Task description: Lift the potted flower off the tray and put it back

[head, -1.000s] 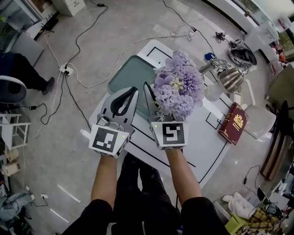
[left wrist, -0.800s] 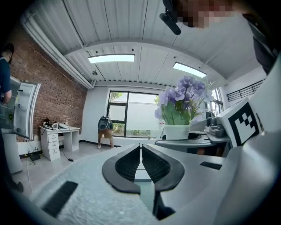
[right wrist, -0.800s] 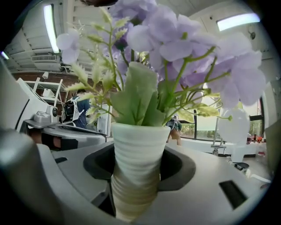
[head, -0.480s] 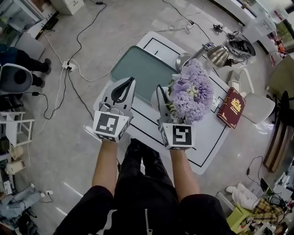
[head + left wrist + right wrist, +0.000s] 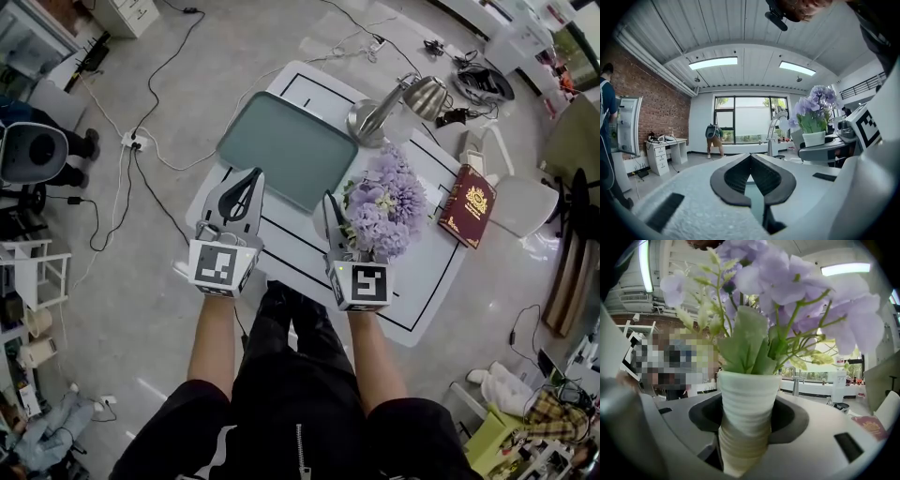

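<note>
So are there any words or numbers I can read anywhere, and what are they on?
No text here can be read.
Red book: gold print and an emblem on the cover, too small to read.
Marker cube of the left gripper: black and white squares, no letters.
Marker cube of the right gripper: the same, no letters.

Grey floor — brick wall (windows beyond)
</note>
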Available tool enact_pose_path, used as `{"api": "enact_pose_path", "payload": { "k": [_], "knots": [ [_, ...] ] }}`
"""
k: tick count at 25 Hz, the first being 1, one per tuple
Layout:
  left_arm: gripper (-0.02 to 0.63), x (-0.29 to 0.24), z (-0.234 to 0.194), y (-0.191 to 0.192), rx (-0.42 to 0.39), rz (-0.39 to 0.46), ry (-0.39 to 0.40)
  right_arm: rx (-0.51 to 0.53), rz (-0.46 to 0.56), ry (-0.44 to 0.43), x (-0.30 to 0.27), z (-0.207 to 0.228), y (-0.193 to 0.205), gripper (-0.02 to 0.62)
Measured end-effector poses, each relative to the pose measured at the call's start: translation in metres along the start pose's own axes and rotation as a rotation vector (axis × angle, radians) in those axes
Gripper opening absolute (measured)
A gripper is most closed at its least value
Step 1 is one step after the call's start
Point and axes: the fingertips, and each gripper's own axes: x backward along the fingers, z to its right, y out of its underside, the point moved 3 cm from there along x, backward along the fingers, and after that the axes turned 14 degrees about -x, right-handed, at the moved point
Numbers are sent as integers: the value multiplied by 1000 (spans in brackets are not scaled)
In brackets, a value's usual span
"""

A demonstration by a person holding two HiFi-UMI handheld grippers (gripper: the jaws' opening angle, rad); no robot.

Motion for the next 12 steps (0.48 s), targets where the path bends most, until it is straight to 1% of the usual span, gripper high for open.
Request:
{"api": "enact_pose_path", "payload": {
  "k": [4, 8, 12],
  "knots": [
    [2, -4, 3, 2, 1, 1, 13, -3, -1, 7, -1, 4, 3, 249],
    [3, -6, 7, 2, 12, 25, 49, -8, -2, 9, -4, 4, 3, 249],
    [3, -9, 7, 5, 11, 7, 59, 32, -23, -1, -7, 3, 6, 249]
  ]
}}
